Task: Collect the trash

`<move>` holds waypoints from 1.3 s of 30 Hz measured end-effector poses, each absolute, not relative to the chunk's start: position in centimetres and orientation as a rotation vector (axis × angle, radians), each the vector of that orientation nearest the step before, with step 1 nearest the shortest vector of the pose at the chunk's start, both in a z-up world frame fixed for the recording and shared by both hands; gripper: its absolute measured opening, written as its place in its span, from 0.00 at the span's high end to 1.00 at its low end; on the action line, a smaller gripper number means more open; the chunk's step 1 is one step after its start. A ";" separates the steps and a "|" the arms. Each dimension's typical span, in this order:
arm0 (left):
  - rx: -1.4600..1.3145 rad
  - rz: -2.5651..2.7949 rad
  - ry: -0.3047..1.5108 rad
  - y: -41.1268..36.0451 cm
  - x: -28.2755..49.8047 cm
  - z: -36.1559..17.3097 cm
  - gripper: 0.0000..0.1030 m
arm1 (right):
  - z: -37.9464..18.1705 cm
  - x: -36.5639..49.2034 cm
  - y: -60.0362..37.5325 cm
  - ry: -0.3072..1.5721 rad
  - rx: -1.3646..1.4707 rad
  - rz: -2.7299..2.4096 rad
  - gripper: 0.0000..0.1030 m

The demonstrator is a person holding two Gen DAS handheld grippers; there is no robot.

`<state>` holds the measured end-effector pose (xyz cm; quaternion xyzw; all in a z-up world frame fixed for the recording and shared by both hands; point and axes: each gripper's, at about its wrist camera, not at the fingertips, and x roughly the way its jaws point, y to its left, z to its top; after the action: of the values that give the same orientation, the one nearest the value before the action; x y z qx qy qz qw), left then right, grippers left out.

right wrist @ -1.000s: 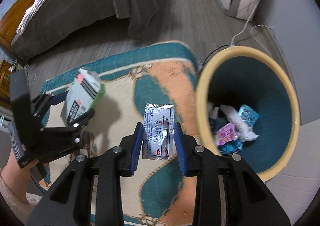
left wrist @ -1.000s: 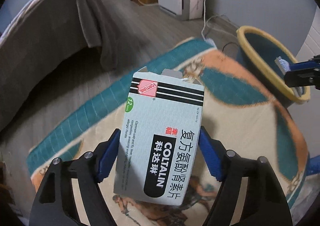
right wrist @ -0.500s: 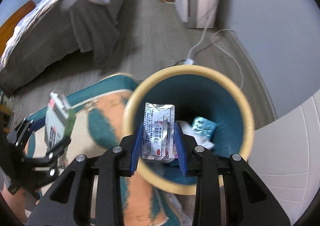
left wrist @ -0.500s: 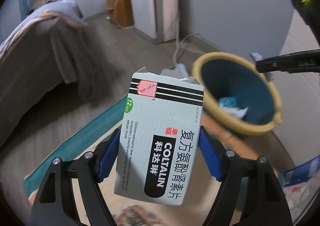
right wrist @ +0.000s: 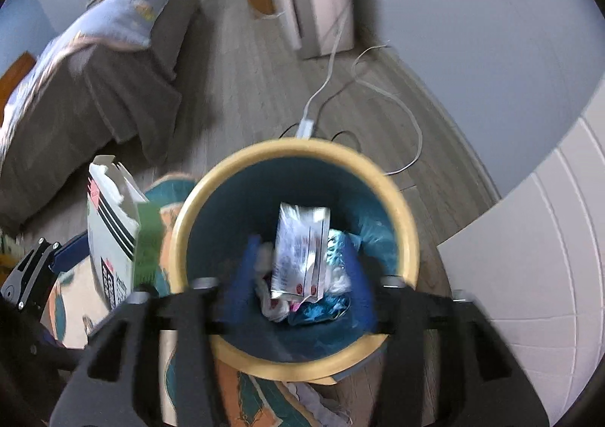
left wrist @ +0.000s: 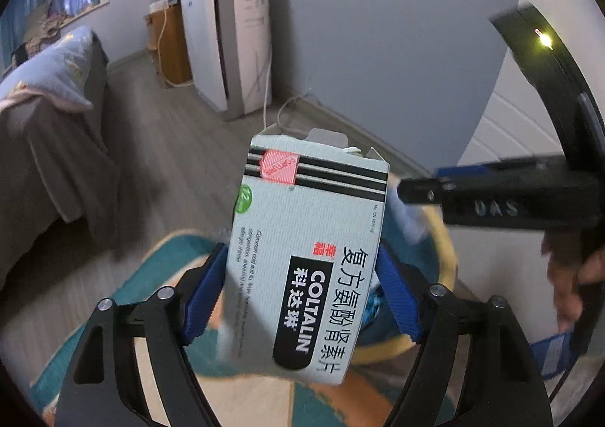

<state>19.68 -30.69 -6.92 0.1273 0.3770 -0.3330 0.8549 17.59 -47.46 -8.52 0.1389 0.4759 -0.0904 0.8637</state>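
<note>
My left gripper (left wrist: 302, 294) is shut on a pale Coltalin medicine box (left wrist: 306, 256), held upright just left of the bin; the box also shows in the right wrist view (right wrist: 113, 226). My right gripper (right wrist: 298, 268) is open, its blue pads spread wide over the mouth of the yellow-rimmed teal bin (right wrist: 295, 151). A silver foil sachet (right wrist: 300, 249) hangs loose between the pads above the trash inside. The right gripper (left wrist: 435, 188) shows in the left wrist view above the bin rim (left wrist: 446, 238).
A patterned teal and orange rug (left wrist: 159, 275) lies under the bin. A grey-covered bed (right wrist: 94, 94) stands to the left. A white appliance (left wrist: 227, 41) and a white cable (right wrist: 378, 94) sit by the wall. A white cabinet (right wrist: 548, 238) is on the right.
My right gripper has opened over the bin and let go of the foil sachet. My left gripper has carried the box closer to the bin.
</note>
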 end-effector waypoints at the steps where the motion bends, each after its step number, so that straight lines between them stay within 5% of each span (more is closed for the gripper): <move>1: 0.258 -0.693 0.788 -30.6 19.7 -6.6 0.17 | -8.3 17.4 -47.9 0.989 0.302 -0.192 0.39; 8: 0.247 -0.669 0.786 -29.3 18.2 -4.9 0.11 | -7.7 15.2 -48.1 0.994 0.306 -0.182 0.33; 18: 0.235 -0.594 0.759 -24.9 13.0 -1.1 0.05 | -5.5 9.5 -45.4 0.966 0.200 -0.172 0.06; 39: 0.208 -0.470 0.734 -22.5 11.7 -1.9 0.05 | -4.8 6.4 -45.0 0.839 0.178 -0.309 0.06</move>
<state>11.68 -22.48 -1.87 0.1004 0.3550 -0.2272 0.9012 6.39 -44.99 -4.81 0.0859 0.4053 -0.1493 0.8978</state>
